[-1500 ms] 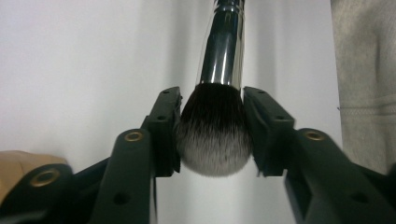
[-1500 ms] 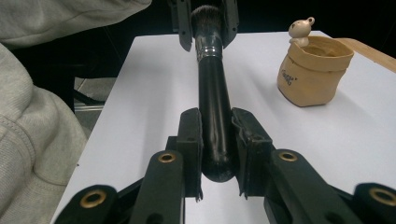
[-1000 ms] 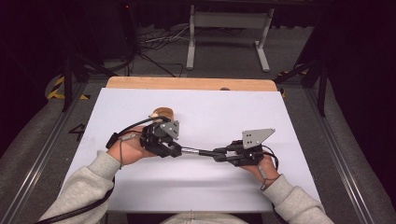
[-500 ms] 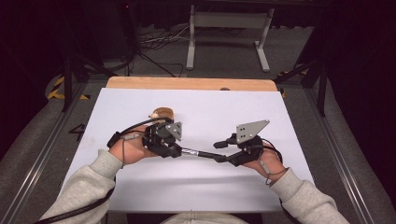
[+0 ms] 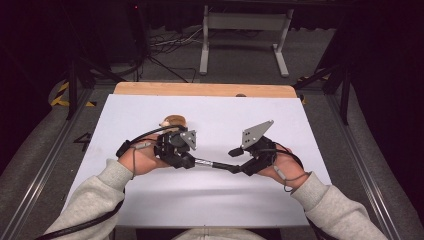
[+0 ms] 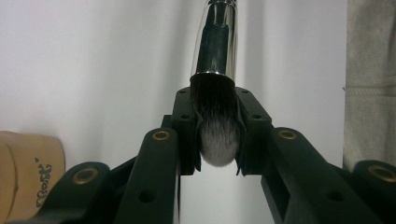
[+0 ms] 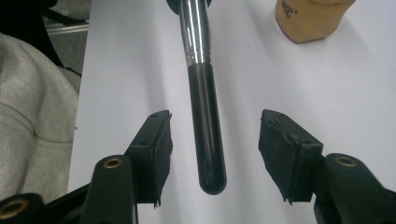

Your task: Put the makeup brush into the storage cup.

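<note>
Brush [image 5: 212, 163] lies roughly level just above the white table [image 5: 150, 210], spanning the gap between the two grippers at mid-table. Bristle end points left, handle end points right. In the left gripper view the dark, white-tipped bristle tuft [image 6: 217, 126] sits between the two pads, and the chrome ferrule [image 6: 217, 39] runs away from the jaws. Left gripper [image 5: 181, 155] is pinching the brush at the bristles; both pads press against the tuft.

In the right gripper view the black handle [image 7: 207, 135] extends between the pads without touching either one; clear space shows on both sides. Right gripper [image 7: 212, 158] stands spread, its jaws having just been opening, with the handle end between them but not gripped. In the high view this gripper [image 5: 239, 160] sits at the right end of the brush, tilted, with its grey plate [image 5: 256, 133] raised toward the far side.

Wooden holder [image 5: 173, 121], tan and rounded, rests on the table just beyond the left gripper, on the far side. The same holder appears at the lower left of the left gripper view [image 6: 28, 177], bearing small print, and at the upper right of the right gripper view [image 7: 310, 16].

Grey sleeves [image 5: 100, 200] enter from the near edge. A wooden strip [image 5: 205, 89] borders the far edge of the table.
</note>
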`<state>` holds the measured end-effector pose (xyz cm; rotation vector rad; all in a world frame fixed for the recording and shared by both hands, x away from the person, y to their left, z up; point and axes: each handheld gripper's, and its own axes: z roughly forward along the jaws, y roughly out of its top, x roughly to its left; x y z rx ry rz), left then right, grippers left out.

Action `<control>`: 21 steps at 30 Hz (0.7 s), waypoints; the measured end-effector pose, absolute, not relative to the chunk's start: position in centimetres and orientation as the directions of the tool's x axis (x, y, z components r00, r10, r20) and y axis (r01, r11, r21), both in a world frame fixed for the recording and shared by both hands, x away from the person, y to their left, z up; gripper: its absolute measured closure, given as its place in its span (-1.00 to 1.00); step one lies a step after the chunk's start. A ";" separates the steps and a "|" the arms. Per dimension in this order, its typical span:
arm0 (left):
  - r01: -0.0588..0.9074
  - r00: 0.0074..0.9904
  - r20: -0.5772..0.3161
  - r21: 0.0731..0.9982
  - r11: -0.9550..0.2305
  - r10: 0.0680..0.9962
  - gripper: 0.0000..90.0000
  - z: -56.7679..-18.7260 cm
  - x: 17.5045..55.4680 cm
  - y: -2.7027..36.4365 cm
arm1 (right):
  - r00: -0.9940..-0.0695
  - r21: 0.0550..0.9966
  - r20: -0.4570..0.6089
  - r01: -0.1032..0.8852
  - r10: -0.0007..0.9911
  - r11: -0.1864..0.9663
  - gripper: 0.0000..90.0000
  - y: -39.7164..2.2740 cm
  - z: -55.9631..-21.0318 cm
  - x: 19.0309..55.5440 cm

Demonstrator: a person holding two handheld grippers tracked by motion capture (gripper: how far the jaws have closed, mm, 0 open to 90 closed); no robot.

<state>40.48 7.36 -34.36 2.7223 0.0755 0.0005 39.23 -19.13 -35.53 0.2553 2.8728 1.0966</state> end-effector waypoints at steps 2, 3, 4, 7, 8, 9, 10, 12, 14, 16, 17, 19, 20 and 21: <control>0.053 0.999 -0.012 0.402 -0.914 0.053 0.64 -34.4 40.5 7.3 | -0.985 0.641 0.009 0.139 0.174 0.755 -0.02 -18.7 -35.4 39.4; 0.048 0.999 -0.011 0.399 -0.916 0.048 0.64 -34.3 40.5 7.3 | -0.985 0.631 0.012 0.142 0.174 0.763 -0.02 -18.6 -35.4 39.4; 0.048 0.999 -0.011 0.399 -0.916 0.048 0.64 -34.3 40.5 7.3 | -0.985 0.631 0.012 0.142 0.174 0.763 -0.02 -18.6 -35.4 39.4; 0.039 0.999 -0.006 0.396 -0.917 0.040 0.64 -34.3 40.5 7.2 | -0.984 0.599 0.016 0.151 0.177 0.786 -0.01 -18.1 -35.3 39.5; 0.047 0.999 -0.008 0.395 -0.918 0.048 0.64 -34.3 40.5 7.1 | -0.985 0.590 0.015 0.149 0.173 0.794 -0.01 -17.9 -35.3 39.6; 0.046 0.999 -0.009 0.390 -0.920 0.046 0.64 -34.4 40.5 7.1 | -0.984 0.580 0.014 0.152 0.177 0.800 -0.01 -17.8 -35.3 39.7; 0.041 0.999 -0.007 0.389 -0.920 0.041 0.64 -34.4 40.5 7.1 | -0.985 0.571 0.020 0.153 0.173 0.806 -0.02 -17.6 -35.3 39.7; 0.039 0.999 -0.007 0.383 -0.923 0.040 0.64 -34.3 40.5 7.0 | -0.985 0.555 0.024 0.157 0.174 0.817 -0.02 -17.3 -35.3 39.8; 0.039 0.999 -0.006 0.381 -0.924 0.040 0.64 -34.3 40.5 7.0 | -0.985 0.539 0.023 0.158 0.173 0.828 -0.02 -17.1 -35.3 39.9; 0.042 0.999 -0.009 0.382 -0.923 0.042 0.64 -34.3 40.5 6.9 | -0.984 0.521 0.024 0.161 0.175 0.838 -0.02 -16.8 -35.4 40.0; 0.042 0.999 -0.009 0.382 -0.923 0.042 0.64 -34.3 40.5 6.9 | -0.984 0.521 0.024 0.161 0.175 0.838 -0.02 -16.8 -35.4 40.0; 0.034 0.999 -0.006 0.376 -0.926 0.034 0.64 -34.3 40.5 6.8 | -0.986 0.505 0.024 0.155 0.166 0.849 -0.02 -16.5 -35.5 40.1; 0.034 0.999 -0.006 0.376 -0.926 0.034 0.64 -34.3 40.5 6.8 | -0.986 0.505 0.024 0.155 0.166 0.849 -0.02 -16.5 -35.5 40.1; 0.036 0.999 -0.005 0.373 -0.927 0.037 0.64 -34.3 40.5 6.8 | -0.985 0.493 0.024 0.160 0.171 0.855 -0.02 -16.4 -35.5 40.1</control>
